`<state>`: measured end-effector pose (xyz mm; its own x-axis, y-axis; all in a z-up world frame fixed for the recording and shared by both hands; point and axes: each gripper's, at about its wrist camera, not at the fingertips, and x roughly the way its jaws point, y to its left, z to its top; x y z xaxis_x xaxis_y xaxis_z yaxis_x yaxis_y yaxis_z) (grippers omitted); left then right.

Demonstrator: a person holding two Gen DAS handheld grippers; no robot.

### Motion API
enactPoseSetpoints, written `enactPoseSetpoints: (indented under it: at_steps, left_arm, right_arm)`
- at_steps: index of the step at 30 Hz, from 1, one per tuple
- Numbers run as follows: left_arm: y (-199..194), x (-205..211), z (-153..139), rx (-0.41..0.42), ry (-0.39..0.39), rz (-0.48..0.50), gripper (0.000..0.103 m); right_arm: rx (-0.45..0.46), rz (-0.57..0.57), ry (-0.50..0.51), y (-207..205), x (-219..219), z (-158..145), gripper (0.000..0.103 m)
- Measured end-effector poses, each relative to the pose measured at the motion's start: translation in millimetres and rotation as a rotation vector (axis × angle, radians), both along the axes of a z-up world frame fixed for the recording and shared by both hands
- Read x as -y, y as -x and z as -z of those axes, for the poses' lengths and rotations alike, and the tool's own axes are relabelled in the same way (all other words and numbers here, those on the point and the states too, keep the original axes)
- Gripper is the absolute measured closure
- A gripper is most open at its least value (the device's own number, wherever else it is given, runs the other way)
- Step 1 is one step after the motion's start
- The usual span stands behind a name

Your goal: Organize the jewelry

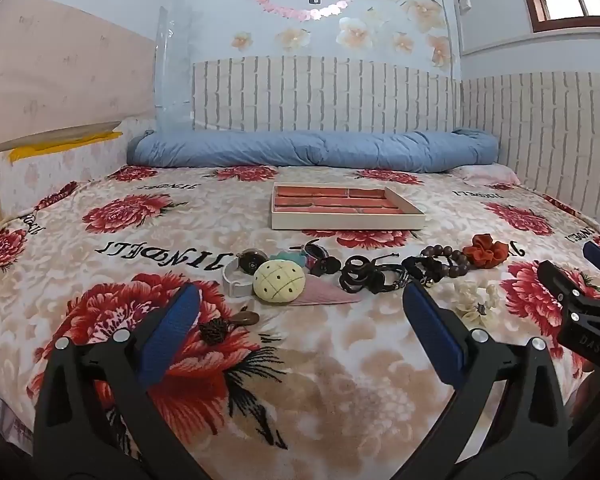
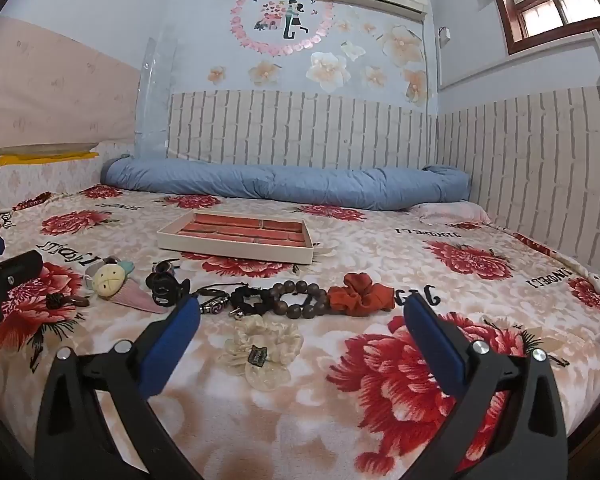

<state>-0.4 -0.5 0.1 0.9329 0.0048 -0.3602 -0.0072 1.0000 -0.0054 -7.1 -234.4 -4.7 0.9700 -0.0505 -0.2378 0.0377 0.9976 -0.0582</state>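
Note:
A cream jewelry tray with red velvet compartments lies on the floral blanket, beyond a row of accessories. The row holds a watch, a yellow plush clip, black rings, a dark wooden bead bracelet and a rust scrunchie. A cream scrunchie lies nearer. My left gripper stands open, short of the row, nothing between its fingers. My right gripper is open too, with the cream scrunchie lying on the blanket between its fingers.
A rolled blue quilt lies along the brick-pattern wall behind the tray. A small brown knotted charm sits on the blanket at the left. The bed edge runs along the right side.

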Motion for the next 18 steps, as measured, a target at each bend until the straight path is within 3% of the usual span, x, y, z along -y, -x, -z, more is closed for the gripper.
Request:
enactPoseSetpoints:
  at_steps: [18]
  left_arm:
    - [2, -3, 5, 0.001, -0.001, -0.005, 0.005]
  right_arm:
    - [-0.003, 0.001, -0.004, 0, 2, -1, 0.004]
